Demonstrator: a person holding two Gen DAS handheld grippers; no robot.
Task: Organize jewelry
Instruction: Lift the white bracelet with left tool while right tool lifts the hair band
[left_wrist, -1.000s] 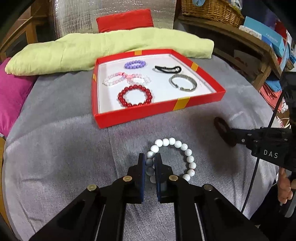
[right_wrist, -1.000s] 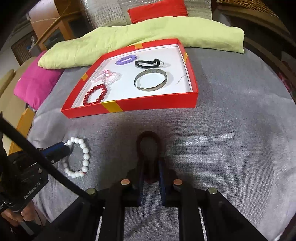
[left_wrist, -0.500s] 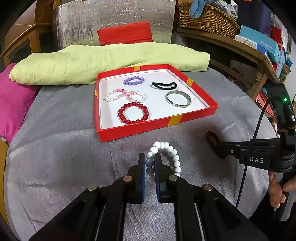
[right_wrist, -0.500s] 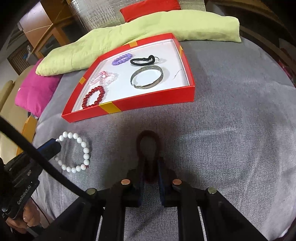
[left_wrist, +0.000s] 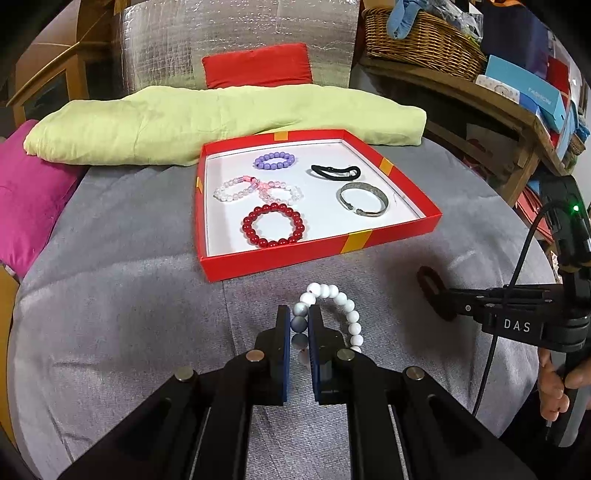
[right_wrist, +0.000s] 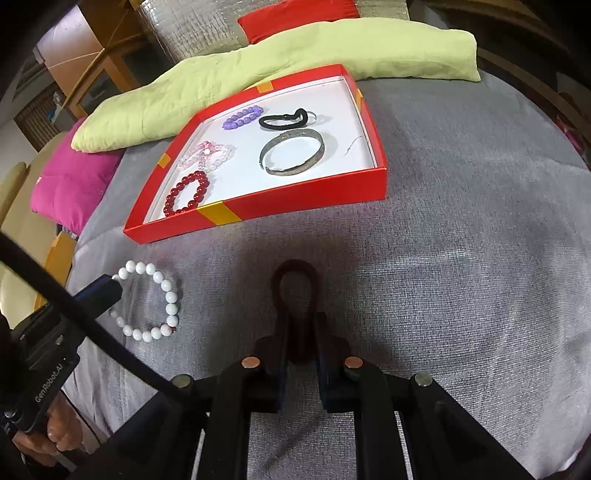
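My left gripper (left_wrist: 298, 325) is shut on a white bead bracelet (left_wrist: 341, 308) and holds it above the grey cloth, near the front wall of the red tray (left_wrist: 391, 232). The bracelet also shows in the right wrist view (right_wrist: 162, 295). My right gripper (right_wrist: 299, 332) is shut on a dark red hair tie (right_wrist: 295, 269), also lifted off the cloth; it shows at the right of the left wrist view (left_wrist: 430, 286). The tray (right_wrist: 306, 201) holds a red bead bracelet (left_wrist: 273, 229), a purple one (left_wrist: 275, 161), two pale pink ones (left_wrist: 258, 188), a black hair tie (left_wrist: 334, 171) and a metal bangle (left_wrist: 364, 199).
A yellow-green pillow (left_wrist: 207, 122) lies behind the tray, a pink cushion (left_wrist: 26, 195) at the left. A wooden shelf with a wicker basket (left_wrist: 421, 40) and boxes stands at the right. Grey cloth (right_wrist: 461, 240) covers the table.
Both grippers have risen and drawn back from the tray, each keeping its item. The white bracelet now hangs from the left jaws instead of lying flat.
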